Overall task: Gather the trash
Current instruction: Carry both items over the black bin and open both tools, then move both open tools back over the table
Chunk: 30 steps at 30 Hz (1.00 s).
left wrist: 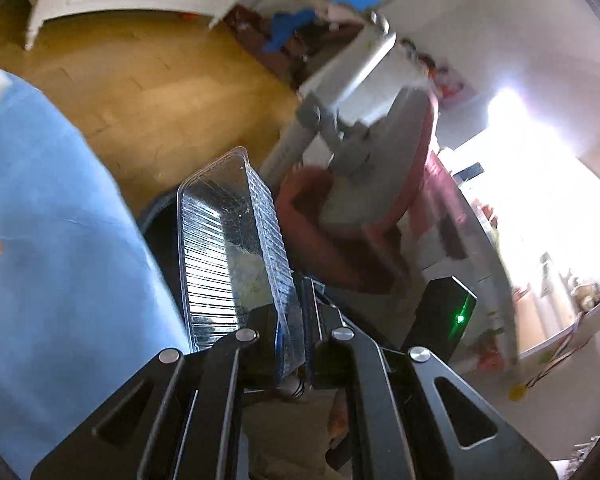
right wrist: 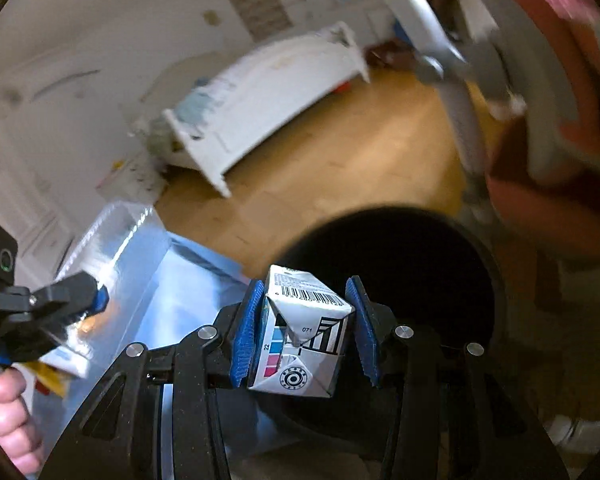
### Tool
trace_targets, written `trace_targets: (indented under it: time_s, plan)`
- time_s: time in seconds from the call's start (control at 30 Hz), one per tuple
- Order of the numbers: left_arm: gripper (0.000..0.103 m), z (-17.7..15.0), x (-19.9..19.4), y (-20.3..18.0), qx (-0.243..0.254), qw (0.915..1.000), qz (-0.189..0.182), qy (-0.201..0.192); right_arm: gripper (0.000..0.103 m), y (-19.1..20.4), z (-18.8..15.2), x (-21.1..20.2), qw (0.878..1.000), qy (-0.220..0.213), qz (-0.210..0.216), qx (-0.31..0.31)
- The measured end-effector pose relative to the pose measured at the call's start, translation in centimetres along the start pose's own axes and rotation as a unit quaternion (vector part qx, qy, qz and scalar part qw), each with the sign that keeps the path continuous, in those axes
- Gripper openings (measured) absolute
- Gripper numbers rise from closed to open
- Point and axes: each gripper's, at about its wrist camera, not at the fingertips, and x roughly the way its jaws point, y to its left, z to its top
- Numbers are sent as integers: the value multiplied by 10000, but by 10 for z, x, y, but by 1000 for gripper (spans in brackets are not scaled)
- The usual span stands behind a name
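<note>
My left gripper is shut on the rim of a clear ribbed plastic tray, held on edge in the air above a dark round bin. My right gripper is shut on a small white drink carton with a barcode, held over the black bin opening. The left gripper with the tray also shows in the right wrist view, at the left.
A blue-covered surface lies to the left of the bin. A chair with red cushion stands to the right of it. A white bed frame stands across the wooden floor.
</note>
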Motion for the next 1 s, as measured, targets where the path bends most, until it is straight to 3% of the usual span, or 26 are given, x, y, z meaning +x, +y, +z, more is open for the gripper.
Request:
trace_targets:
  time_s: [0.27, 0.4, 0.47, 0.5, 0.63, 0.93, 1.0]
  plan:
    - [9, 1, 55, -7, 145, 9986, 302, 416, 44, -13, -22, 23, 9985, 348, -73, 415]
    - [14, 4, 69, -9, 281, 9959, 677, 523, 50, -17, -30, 24, 9976, 489, -53, 482]
    - [35, 2, 68, -10, 303, 9950, 765, 559, 65, -17, -29, 21, 9978, 456, -64, 478]
    - [38, 1, 65, -10, 320, 9957, 686, 533, 69, -18, -29, 21, 9980, 420, -61, 479]
    - [71, -5, 45, -20, 506, 9940, 929, 275, 69, -12, -29, 13, 9986, 324, -66, 407]
    - [80, -38, -54, -30, 759, 9874, 1193, -709, 69, 42, -23, -11, 9994, 67, 325, 49]
    - [80, -52, -85, -27, 790, 9818, 1388, -1024, 75, 69, -24, -16, 9982, 53, 585, -133]
